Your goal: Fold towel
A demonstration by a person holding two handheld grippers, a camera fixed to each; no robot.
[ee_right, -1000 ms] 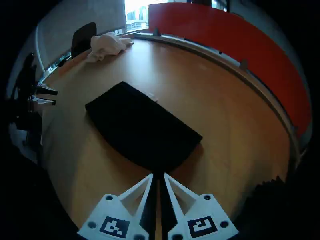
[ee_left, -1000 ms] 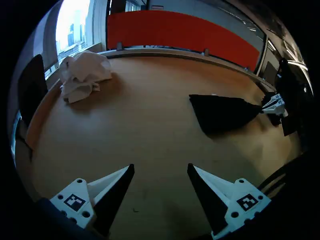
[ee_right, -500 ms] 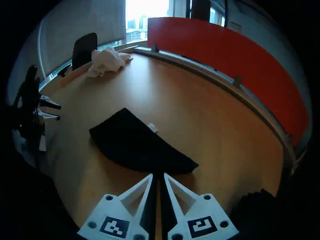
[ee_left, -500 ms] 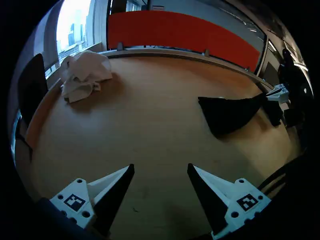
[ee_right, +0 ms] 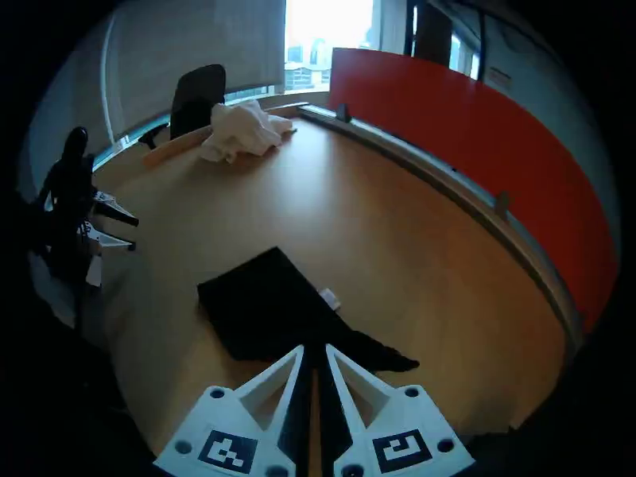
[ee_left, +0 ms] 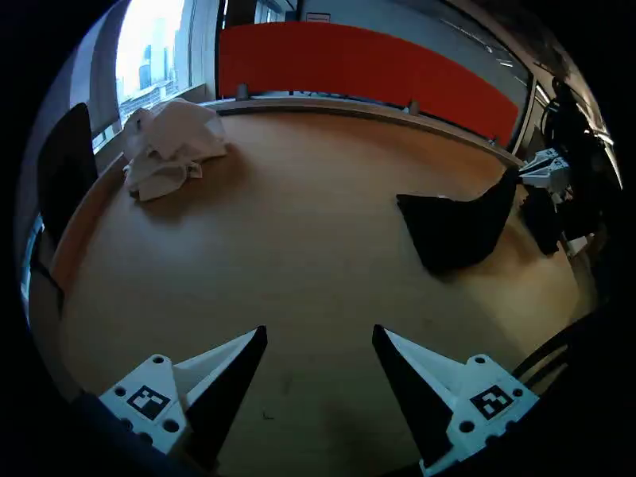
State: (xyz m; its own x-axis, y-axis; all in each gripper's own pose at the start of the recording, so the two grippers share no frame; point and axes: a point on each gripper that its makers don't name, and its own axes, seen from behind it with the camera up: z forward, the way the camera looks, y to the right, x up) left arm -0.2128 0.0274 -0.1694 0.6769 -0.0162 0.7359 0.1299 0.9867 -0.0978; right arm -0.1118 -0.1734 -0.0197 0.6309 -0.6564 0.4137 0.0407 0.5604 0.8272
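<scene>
A black towel [ee_right: 274, 310] lies on the wooden table [ee_right: 342, 207], its near edge lifted and pinched between the fingers of my right gripper [ee_right: 316, 362], which is shut on it. In the left gripper view the same black towel [ee_left: 457, 226] rises at its right corner to the right gripper [ee_left: 539, 168], held by a person's hand. My left gripper [ee_left: 318, 338] stands open above bare table [ee_left: 302, 238], well left of the towel, with nothing between its fingers.
A pile of white cloth [ee_left: 168, 147] lies at the table's far left corner, also seen as the white pile [ee_right: 242, 129]. A red partition [ee_left: 358, 63] runs along the far edge. A black chair [ee_right: 195, 91] stands behind the table. The left gripper [ee_right: 107, 222] shows far left.
My right gripper has lifted and pulled back with the towel's edge, so the towel rises off the table and bunches. The left gripper has stayed in place, open.
</scene>
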